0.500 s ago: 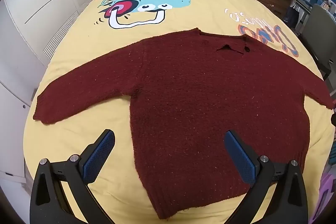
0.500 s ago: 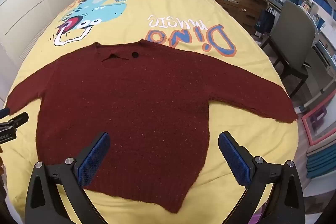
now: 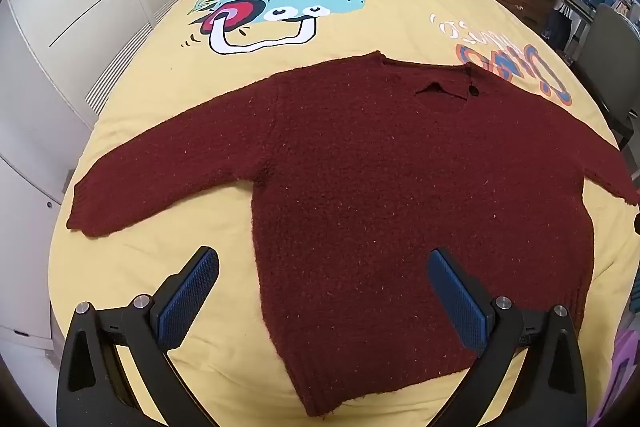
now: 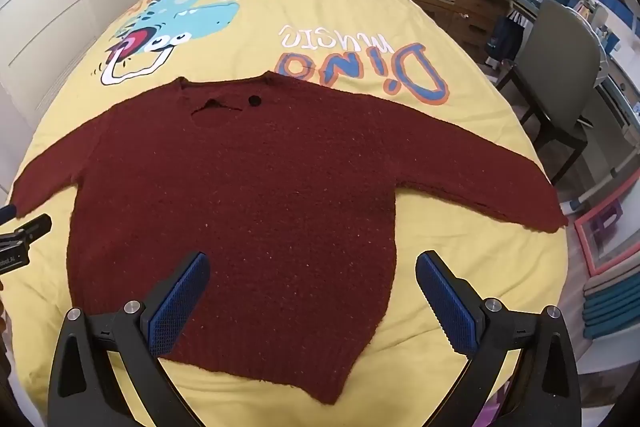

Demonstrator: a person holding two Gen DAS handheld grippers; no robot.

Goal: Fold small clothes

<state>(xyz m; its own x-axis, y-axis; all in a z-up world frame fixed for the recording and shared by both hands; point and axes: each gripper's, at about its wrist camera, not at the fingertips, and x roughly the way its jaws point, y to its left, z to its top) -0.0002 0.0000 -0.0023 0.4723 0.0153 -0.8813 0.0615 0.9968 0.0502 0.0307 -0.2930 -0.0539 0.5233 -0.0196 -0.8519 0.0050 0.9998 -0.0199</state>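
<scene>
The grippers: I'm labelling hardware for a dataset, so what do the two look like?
Both match. The left gripper and right gripper each have two black, angular plastic fingers with triangular cut-outs, silver round bolt heads at the joints, and flat blue textured pads on the inner faces. No cables or sleeves show.

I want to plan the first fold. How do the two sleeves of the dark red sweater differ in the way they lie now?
The left sleeve lies wholly on the yellow bedspread, its cuff short of the bed's edge. The right sleeve reaches the opposite edge, its cuff tip at the rim or just over it. The right sleeve's lower edge looks ragged; the left sleeve's looks smooth. Both lie flat, spread outward and angled toward the hem of the sweater, untouched by either gripper.
</scene>
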